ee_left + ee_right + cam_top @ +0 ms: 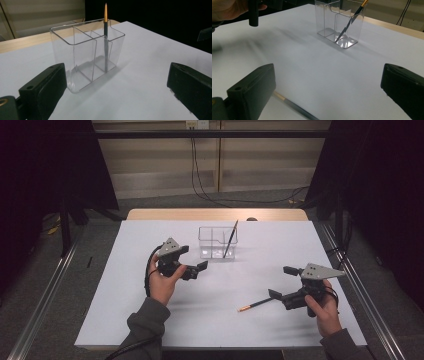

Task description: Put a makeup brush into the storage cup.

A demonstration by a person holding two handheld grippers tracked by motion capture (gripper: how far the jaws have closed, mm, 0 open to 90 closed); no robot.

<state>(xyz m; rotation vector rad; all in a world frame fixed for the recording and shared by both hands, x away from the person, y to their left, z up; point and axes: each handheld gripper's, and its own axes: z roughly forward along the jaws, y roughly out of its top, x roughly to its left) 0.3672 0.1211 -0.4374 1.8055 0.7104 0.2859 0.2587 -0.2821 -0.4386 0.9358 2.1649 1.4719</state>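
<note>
Closing on the loose pencil (255,304) at lower centre calls for lowering the wide-open, empty right gripper (278,281) astride its shaft — the left gripper (194,257), equally open and empty, faces the clear organizer (218,242).

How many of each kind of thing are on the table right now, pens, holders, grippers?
Pens: 2, one standing tilted in the holder, one lying on the table by the right gripper
Clear divided holders: 1
Grippers: 2, the left gripper and the right, both open
Total: 5
</note>
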